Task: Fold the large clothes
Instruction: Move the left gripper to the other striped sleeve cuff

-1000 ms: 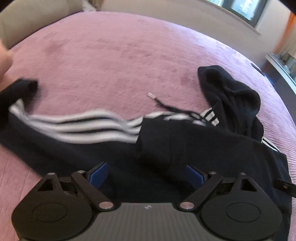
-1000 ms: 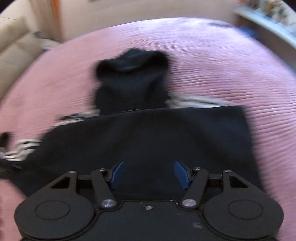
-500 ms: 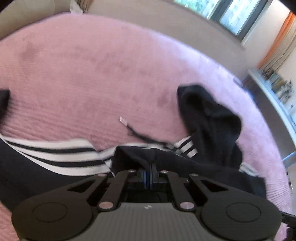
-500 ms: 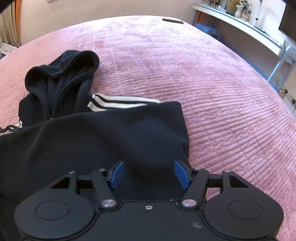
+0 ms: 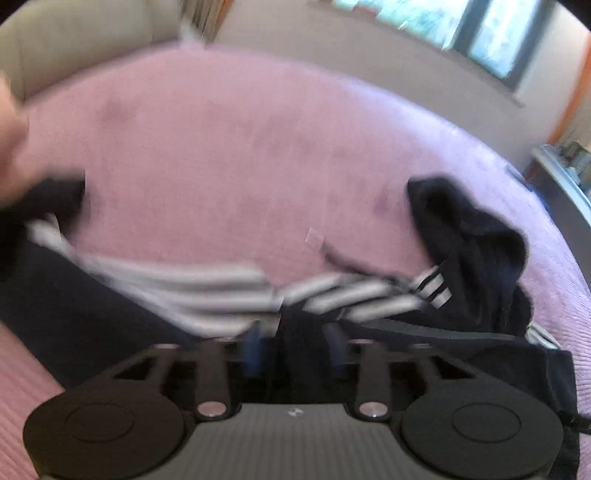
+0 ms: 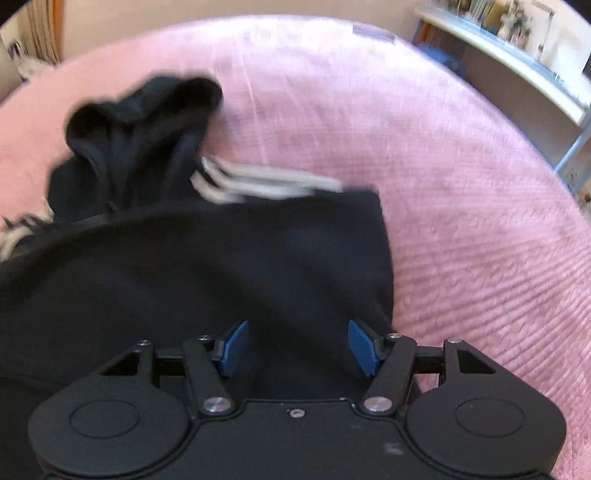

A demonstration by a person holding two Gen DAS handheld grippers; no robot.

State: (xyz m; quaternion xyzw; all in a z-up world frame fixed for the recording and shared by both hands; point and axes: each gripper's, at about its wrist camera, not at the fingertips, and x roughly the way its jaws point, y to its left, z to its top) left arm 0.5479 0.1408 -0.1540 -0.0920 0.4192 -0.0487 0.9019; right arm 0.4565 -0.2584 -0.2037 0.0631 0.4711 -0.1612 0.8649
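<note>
A black hoodie point(image 5: 461, 332) with white sleeve stripes point(image 5: 207, 291) lies on the pink bed cover point(image 5: 229, 155). Its hood point(image 5: 469, 229) is bunched at the right. My left gripper point(image 5: 295, 343) hangs low over a raised fold of the black fabric, its jaws part open with the fold between them; the view is blurred. In the right wrist view the hoodie's black body point(image 6: 207, 280) fills the lower left, with its hood point(image 6: 140, 129) beyond. My right gripper point(image 6: 297, 345) is open and empty just above the body near its right edge.
A white-tipped drawstring point(image 5: 314, 238) lies on the cover. A sleeve cuff point(image 5: 55, 195) lies at the far left beside a blurred hand. A shelf point(image 6: 517, 62) runs along the right of the bed. A window point(image 5: 461, 33) is behind.
My left gripper was open, shut on a fold of the hoodie, and now stands part open again while moving. My right gripper stayed open over the hoodie's body and shifted slightly.
</note>
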